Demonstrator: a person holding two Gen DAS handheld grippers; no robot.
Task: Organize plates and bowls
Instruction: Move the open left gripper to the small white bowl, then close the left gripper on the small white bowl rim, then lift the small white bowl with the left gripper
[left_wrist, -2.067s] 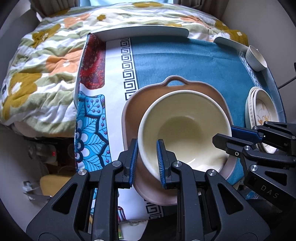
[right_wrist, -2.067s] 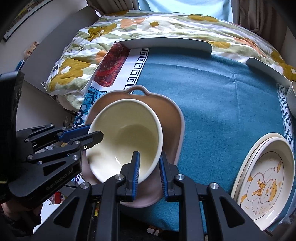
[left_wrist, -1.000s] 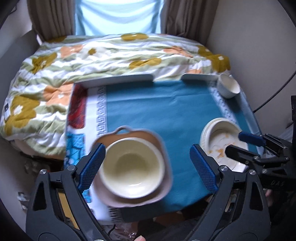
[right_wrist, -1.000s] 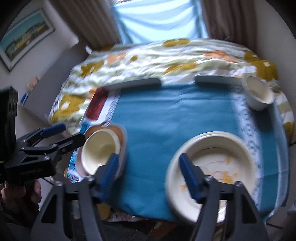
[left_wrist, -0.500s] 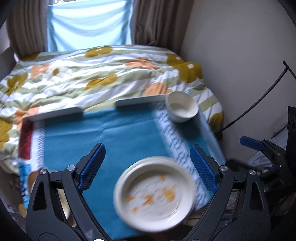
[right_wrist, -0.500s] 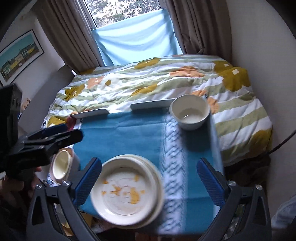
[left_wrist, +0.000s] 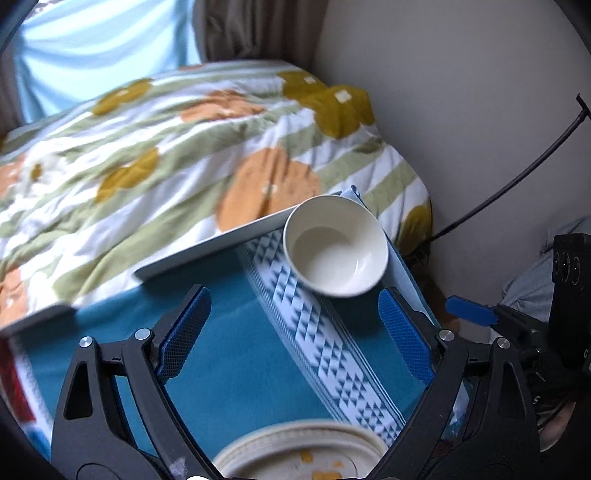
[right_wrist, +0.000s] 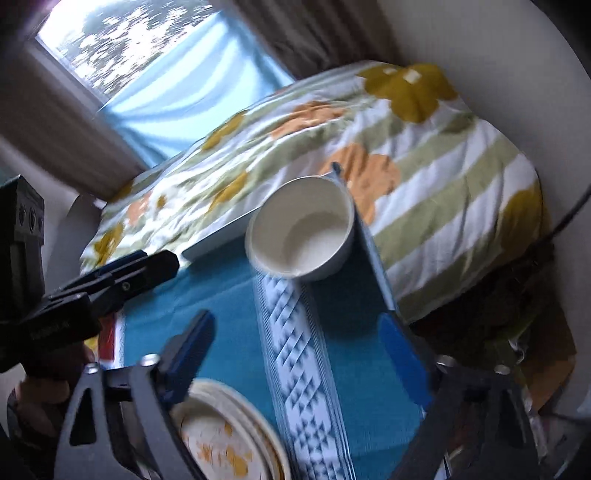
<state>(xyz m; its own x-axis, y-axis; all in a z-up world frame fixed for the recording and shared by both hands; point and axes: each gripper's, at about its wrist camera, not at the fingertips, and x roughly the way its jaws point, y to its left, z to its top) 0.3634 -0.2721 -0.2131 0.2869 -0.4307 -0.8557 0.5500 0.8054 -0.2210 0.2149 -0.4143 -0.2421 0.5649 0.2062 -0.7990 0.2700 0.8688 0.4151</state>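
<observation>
A small white bowl (left_wrist: 335, 245) stands empty at the far right corner of the blue cloth-covered table (left_wrist: 236, 362); it also shows in the right wrist view (right_wrist: 301, 232). A stack of cream plates (left_wrist: 295, 456) with an orange print lies at the near edge, also in the right wrist view (right_wrist: 225, 439). My left gripper (left_wrist: 295, 332) is open and empty, above the cloth, short of the bowl. My right gripper (right_wrist: 299, 354) is open and empty, also short of the bowl, with the plates under its left finger.
A bed with a flowered quilt (left_wrist: 166, 147) lies beyond the table. Grey raised rails (left_wrist: 218, 247) edge the table's far side. A wall and a black cable (left_wrist: 517, 177) are at the right. The left gripper shows at the left of the right wrist view (right_wrist: 110, 273).
Both grippers let go of the large cream bowl on the brown dish, opened wide, and swung right and forward across the table. The small white bowl now looms larger ahead.
</observation>
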